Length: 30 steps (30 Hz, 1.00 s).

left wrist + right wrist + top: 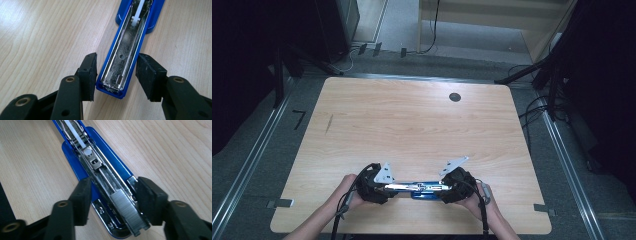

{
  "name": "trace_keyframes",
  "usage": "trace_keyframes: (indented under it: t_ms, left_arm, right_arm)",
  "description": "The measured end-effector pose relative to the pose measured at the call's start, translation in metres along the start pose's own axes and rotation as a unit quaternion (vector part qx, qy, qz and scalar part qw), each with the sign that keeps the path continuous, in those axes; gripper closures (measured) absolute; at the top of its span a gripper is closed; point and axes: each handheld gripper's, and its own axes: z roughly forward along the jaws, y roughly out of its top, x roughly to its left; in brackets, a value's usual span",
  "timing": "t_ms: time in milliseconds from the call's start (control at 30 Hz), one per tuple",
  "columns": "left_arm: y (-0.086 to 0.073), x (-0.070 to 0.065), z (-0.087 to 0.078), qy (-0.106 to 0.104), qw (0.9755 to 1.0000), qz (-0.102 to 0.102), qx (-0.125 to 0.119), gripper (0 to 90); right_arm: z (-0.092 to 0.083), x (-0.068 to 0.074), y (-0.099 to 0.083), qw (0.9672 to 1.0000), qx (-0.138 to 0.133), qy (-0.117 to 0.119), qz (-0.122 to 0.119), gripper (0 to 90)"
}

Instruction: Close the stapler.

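A blue stapler (pixel 419 189) lies opened out flat near the table's front edge, its metal insides facing up. My left gripper (pixel 387 187) comes at it from the left. In the left gripper view the jaws (pixel 116 58) straddle the end of the stapler's empty blue-and-metal arm (pixel 125 50), with a thin gap at each pad. My right gripper (pixel 444 187) comes from the right. Its pads (pixel 112 182) press on both sides of the stapler's magazine (pixel 100 167), which holds a strip of staples (pixel 125 207).
The wooden table (pixel 412 125) has a round dark grommet (pixel 455 97) at the back right. Both hands rest close to the front edge. Dark stands and cables (pixel 537 110) lie on the floor around the table.
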Motion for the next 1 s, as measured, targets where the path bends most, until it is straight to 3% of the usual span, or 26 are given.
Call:
trace_keyframes:
  t_ms: [133, 367, 1000]
  left_arm:
    - [-0.002, 0.001, 0.003, -0.002, 0.9999, 0.0, 0.01, 54.0]
    - [-0.003, 0.003, -0.001, -0.012, 0.9999, 0.011, 0.002, 56.6]
    - [0.003, 0.004, -0.015, -0.018, 0.9995, 0.02, -0.014, 57.5]
  right_arm:
    - [0.0, 0.0, -0.001, 1.0, 0.0, -0.004, -0.004, 52.6]
    - [0.0, 0.0, -0.002, 0.9999, -0.001, -0.005, -0.016, 54.4]
    - [0.0, 0.0, -0.002, 0.9998, -0.003, -0.004, -0.017, 54.5]
